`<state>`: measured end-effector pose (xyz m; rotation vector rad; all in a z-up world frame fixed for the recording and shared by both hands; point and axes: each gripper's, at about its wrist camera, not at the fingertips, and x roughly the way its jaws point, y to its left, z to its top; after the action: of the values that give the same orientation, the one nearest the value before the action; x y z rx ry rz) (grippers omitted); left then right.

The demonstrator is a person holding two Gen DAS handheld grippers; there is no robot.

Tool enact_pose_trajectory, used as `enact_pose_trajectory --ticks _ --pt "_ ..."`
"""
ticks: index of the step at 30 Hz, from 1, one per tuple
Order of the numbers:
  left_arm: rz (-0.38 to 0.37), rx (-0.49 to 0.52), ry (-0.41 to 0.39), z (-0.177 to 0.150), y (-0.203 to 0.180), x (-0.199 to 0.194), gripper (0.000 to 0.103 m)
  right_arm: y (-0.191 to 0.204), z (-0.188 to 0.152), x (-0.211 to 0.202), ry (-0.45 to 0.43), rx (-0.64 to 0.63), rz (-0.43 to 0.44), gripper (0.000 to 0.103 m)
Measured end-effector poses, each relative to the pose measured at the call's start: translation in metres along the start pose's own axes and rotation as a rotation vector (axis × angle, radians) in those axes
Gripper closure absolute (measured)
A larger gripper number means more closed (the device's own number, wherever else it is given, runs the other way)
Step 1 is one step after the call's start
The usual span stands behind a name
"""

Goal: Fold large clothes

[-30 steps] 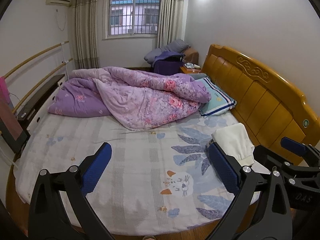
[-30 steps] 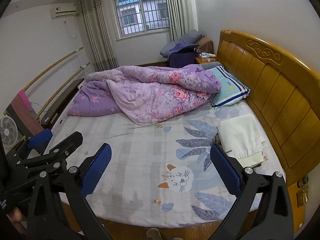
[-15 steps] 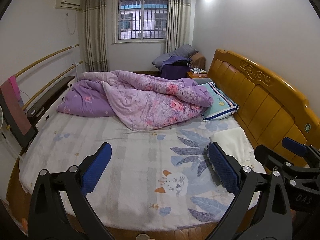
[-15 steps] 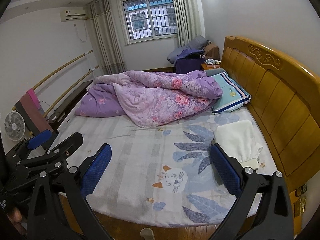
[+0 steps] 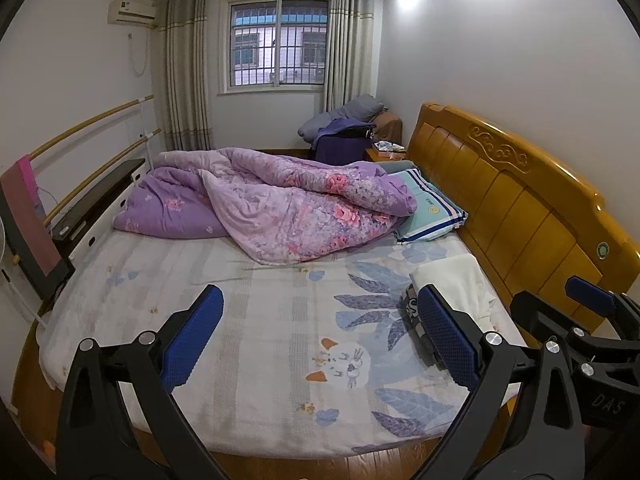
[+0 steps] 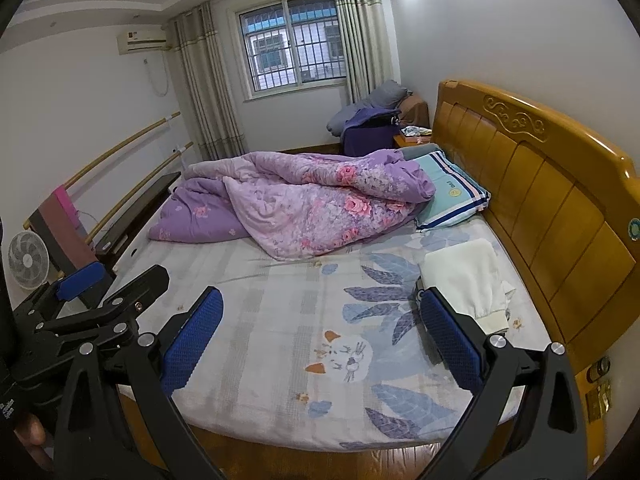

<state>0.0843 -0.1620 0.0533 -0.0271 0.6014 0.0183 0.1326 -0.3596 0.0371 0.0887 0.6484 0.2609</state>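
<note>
Farther back: folded cream garment (image 6: 466, 276) (neat)

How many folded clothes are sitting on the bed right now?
2 that I can see: a cream folded garment near the wooden headboard, and a dark patterned garment beside it, mostly hidden by a gripper finger. The purple quilt may hide more.

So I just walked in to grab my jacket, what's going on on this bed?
Nothing is being handled yet. The left gripper and right gripper both hang open above the foot of the bed. A cream folded garment lies by the headboard, and a purple quilt sits rumpled.
</note>
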Motion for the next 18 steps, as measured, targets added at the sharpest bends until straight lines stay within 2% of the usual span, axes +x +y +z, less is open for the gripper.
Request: enact_pose_trajectory --ticks 11,18 --pt "-0.030 0.022 0.005 -0.005 0.019 -0.017 0.005 0.025 -0.011 -0.016 -0.011 0.035 -0.034 0.008" --pt "-0.032 0.017 0.006 -0.005 0.018 -0.017 0.005 0.034 -0.013 -0.018 -0.013 0.036 -0.052 0.008"
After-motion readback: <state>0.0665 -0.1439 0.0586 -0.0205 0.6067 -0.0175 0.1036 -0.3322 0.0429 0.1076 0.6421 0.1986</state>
